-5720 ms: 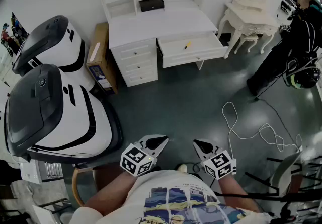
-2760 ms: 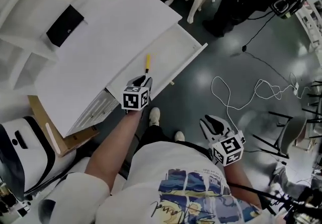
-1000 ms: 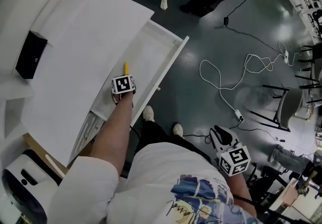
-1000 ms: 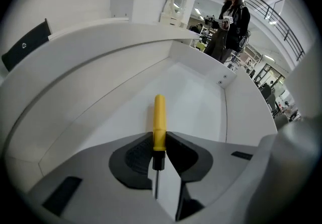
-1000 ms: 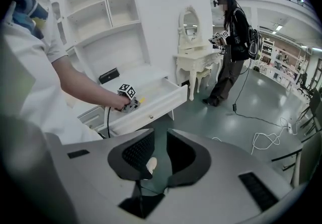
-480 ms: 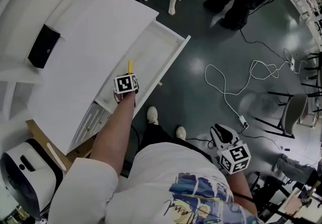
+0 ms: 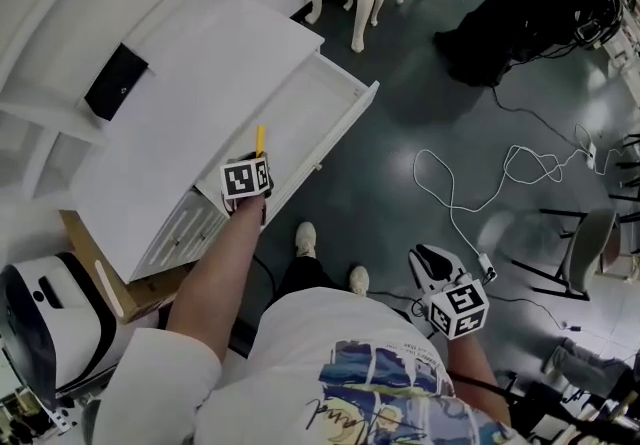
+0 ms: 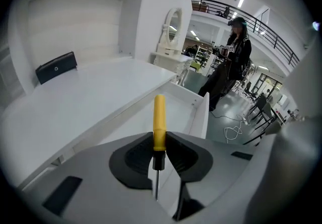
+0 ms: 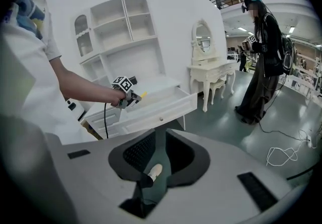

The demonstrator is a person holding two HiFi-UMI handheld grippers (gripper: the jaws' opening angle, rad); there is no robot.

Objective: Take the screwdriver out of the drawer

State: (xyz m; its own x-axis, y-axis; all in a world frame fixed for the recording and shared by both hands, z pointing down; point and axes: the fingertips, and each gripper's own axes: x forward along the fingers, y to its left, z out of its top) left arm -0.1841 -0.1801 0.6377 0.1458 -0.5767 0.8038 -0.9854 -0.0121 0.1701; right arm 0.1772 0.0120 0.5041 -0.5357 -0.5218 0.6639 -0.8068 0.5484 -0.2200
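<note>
Step in hand: extraction of the screwdriver (image 8: 159, 117). The left tongs (image 8: 159, 148) are clamped on the lower end of its yellow handle. The handle points away from the tongs and the thin shaft runs back between the jaws. In the head view the tool is seen over the open drawer (image 7: 335, 138), near the edge of the white bench (image 7: 200, 83). It is judged to be off the drawer floor, though contact cannot be ruled out from above.

The right tongs (image 9: 155, 160) are held low at the person's side, over the floor. Their jaws are closing and nothing is gripped between them; only floor and a shoe are seen through the gap.

Next move, as judged: the tool is to be carried out past the drawer front with the clamp kept firm, since the grip sits on a narrow, round section and rotation is possible.

Writing: none legible. Square coded markers are noted on both cubes. A black box (image 7: 116, 81) on the bench shows no readable label. The shirt print cannot be read.
</note>
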